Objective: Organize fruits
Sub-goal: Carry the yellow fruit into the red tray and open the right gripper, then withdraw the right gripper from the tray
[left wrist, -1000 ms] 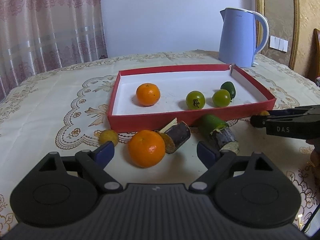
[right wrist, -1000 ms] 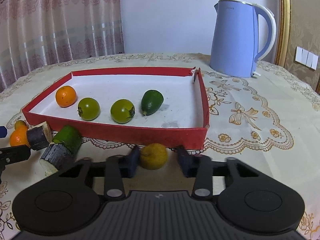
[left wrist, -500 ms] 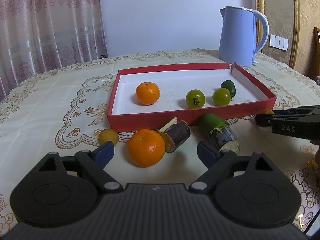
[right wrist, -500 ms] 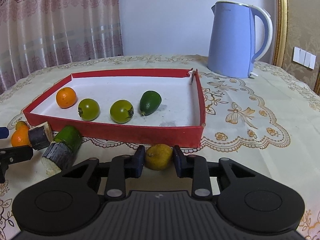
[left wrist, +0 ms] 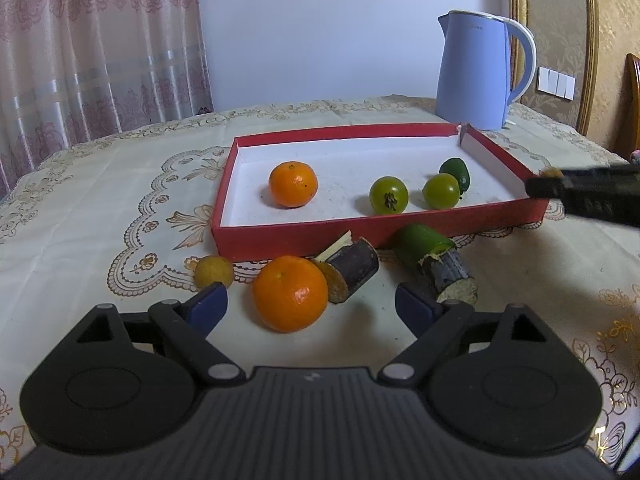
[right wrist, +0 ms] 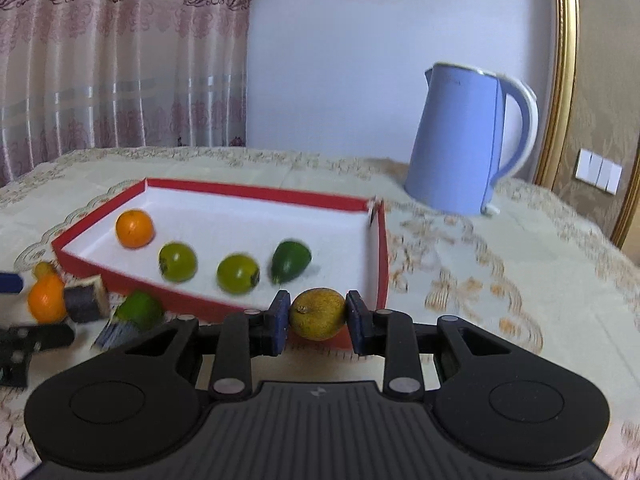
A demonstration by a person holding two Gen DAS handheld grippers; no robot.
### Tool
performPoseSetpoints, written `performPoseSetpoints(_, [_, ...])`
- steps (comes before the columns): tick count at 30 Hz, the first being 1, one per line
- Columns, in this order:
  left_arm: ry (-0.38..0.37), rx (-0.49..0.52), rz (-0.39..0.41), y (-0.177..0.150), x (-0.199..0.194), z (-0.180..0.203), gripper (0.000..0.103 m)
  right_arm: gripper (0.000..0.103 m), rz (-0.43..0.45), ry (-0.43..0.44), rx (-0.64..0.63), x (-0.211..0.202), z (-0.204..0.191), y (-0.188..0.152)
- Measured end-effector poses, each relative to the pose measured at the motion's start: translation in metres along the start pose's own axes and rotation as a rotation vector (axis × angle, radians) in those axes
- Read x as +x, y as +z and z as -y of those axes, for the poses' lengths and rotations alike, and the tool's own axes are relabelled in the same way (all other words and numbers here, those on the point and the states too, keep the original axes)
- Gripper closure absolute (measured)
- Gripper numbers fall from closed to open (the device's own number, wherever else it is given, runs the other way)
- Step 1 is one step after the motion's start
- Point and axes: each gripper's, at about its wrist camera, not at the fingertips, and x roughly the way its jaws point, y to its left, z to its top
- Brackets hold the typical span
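Only one bit of writing shows: faint grey lettering near the top of the blue kettle (left wrist: pixel 476 76), too small to read. The right gripper (right wrist: pixel 318 316) is clamped on a yellowish fruit (right wrist: pixel 317 313), raised over the red tray's (left wrist: pixel 360 236) near wall. Inside the tray lie an orange (left wrist: pixel 293 184), two green tomatoes (left wrist: pixel 388 195) and a dark green fruit (left wrist: pixel 455 169). The left gripper (left wrist: pixel 310 304) stands wide open around another orange (left wrist: pixel 290 293) on the counter (left wrist: pixel 80 220), by the tray's near edge.
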Motion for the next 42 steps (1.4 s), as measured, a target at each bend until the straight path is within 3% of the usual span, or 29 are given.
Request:
performPoseSetpoints(10, [-0.012, -0.006, -0.003, 0.001, 0.001, -0.001, 0.013, 0.074, -0.073, -0.057, -0.066, 0.061, -0.004, 0.019])
performPoseSetpoints(22, [-0.023, -0.002, -0.009, 0.001, 0.002, 0.000, 0.012, 0.073, -0.126, -0.052, -0.018, 0.100, 0.000, 0.019])
performPoseSetpoints(27, [-0.017, -0.008, -0.004, 0.000, 0.001, -0.001, 0.012, 0.071, -0.098, -0.036, 0.015, 0.084, 0.006, 0.017])
performPoseSetpoints(30, [-0.007, -0.021, -0.002, 0.000, -0.001, -0.004, 0.012, 0.047, -0.047, -0.025, 0.044, 0.058, 0.009, 0.011])
performPoseSetpoints(31, [-0.004, -0.027, 0.004, -0.001, -0.003, -0.006, 0.012, 0.045, -0.029, -0.014, 0.054, 0.049, 0.010, 0.008])
performPoseSetpoints(35, [0.014, -0.040, 0.001, -0.005, -0.007, -0.009, 0.012, 0.044, -0.009, 0.023, 0.088, 0.017, 0.016, -0.009])
performPoseSetpoints(38, [0.026, -0.046, -0.003, -0.005, -0.006, -0.010, 0.012, 0.043, -0.048, 0.069, 0.112, 0.005, 0.021, -0.019])
performPoseSetpoints(42, [0.032, -0.054, -0.014, -0.005, -0.004, -0.011, 0.012, 0.043, -0.107, 0.070, 0.138, 0.004, 0.024, -0.031])
